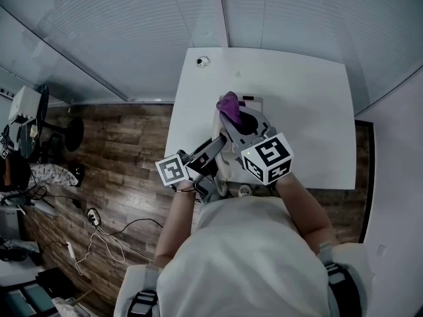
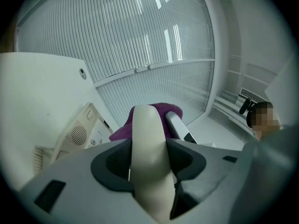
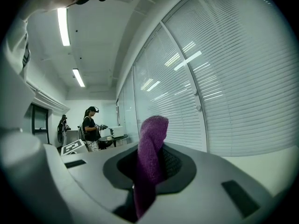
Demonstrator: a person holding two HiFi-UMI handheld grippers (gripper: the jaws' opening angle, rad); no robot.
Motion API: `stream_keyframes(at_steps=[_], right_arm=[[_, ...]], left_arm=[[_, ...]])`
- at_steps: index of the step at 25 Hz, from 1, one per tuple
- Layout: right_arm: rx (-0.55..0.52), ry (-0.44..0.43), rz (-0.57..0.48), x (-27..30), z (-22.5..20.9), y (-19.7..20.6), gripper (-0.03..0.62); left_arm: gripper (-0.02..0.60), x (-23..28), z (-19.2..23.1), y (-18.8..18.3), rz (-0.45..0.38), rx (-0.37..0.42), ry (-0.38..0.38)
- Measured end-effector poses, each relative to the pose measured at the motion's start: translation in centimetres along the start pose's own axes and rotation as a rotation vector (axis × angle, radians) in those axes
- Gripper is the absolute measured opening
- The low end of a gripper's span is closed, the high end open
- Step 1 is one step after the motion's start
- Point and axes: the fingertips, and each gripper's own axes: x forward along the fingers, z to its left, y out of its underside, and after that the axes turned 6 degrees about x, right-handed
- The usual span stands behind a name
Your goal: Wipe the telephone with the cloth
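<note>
My left gripper (image 2: 148, 158) is shut on the cream telephone handset (image 2: 148, 139), which stands up between its jaws. The right gripper (image 3: 152, 164) is shut on a purple cloth (image 3: 152, 148) that sticks up out of its jaws. In the left gripper view the cloth (image 2: 161, 111) sits right behind the top of the handset, touching it. The cream telephone base (image 2: 79, 133) lies on the white table to the left. From the head view both grippers (image 1: 213, 149) (image 1: 232, 117) meet over the table's near edge, and the cloth (image 1: 229, 102) is bunched above the telephone base (image 1: 254, 102).
The white table (image 1: 304, 104) has a round cable grommet (image 1: 203, 61) near its far left corner. Window blinds (image 1: 132, 25) run behind it. Wooden floor with cables (image 1: 99, 223) lies to the left. A person with a headset (image 3: 89, 127) stands far off in the right gripper view.
</note>
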Motion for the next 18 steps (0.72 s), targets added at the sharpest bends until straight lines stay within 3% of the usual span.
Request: stream_keyframes(at_steps=[18], right_arm=[[0.017, -0.014, 0.009, -1.2, 0.8, 1.3, 0.06]], left_arm=[[0.222, -0.6, -1.1, -1.7, -0.068, -0.031, 0.06]])
